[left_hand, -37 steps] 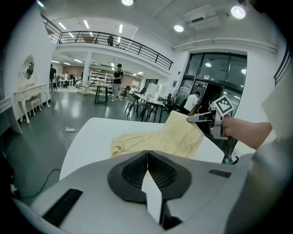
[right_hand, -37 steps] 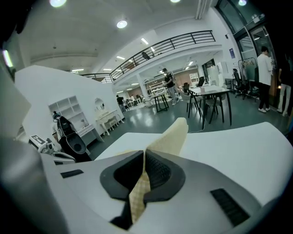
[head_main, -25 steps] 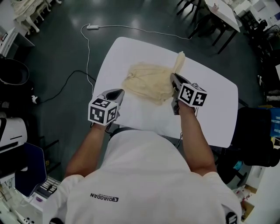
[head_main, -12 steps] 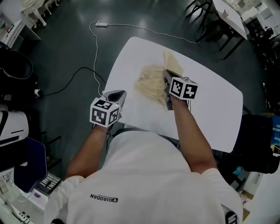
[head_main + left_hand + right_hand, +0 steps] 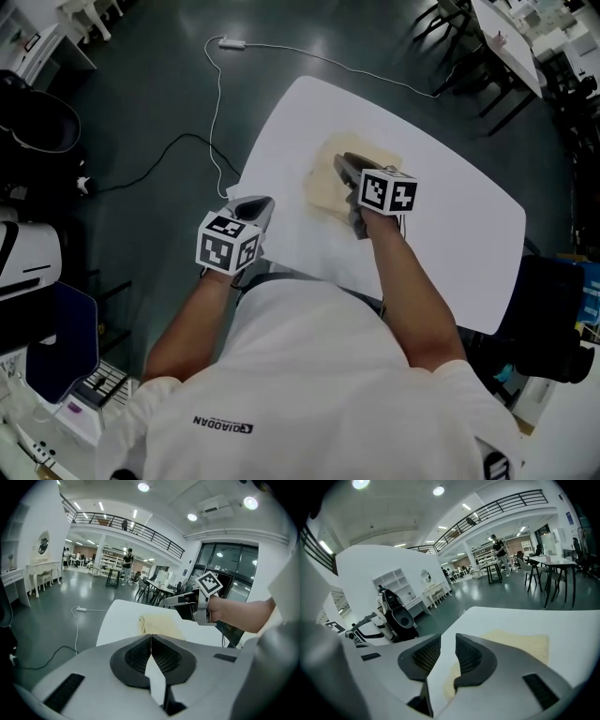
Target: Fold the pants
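Head view first: the pants [image 5: 323, 192] sit as a compact cream bundle on the left half of the white table [image 5: 450, 216], towards its far side. The right gripper [image 5: 342, 164] is right over them, pointing away from the person and down at the cloth. The left gripper [image 5: 255, 206] hangs at the table's near-left edge, apart from the fabric. So the right hand is plainly the nearer one.

Left gripper view: the left gripper [image 5: 151, 641] has its pads pressed together with nothing between them. The pants [image 5: 161, 626] lie ahead and a touch right on the table [image 5: 117, 620], and the right gripper [image 5: 171, 604] hovers above their right side.

Right gripper view: the right gripper [image 5: 447, 644] has just been opening, and its jaws stand partly apart with nothing caught between the pads. Bare table [image 5: 525, 620] shows through the gap, with cream cloth low down beneath it. The pants [image 5: 520, 644] spread from under the jaws out to the right, a flat slab with a straight far-right edge. Any fresh grip, I reckon, means reaching right.
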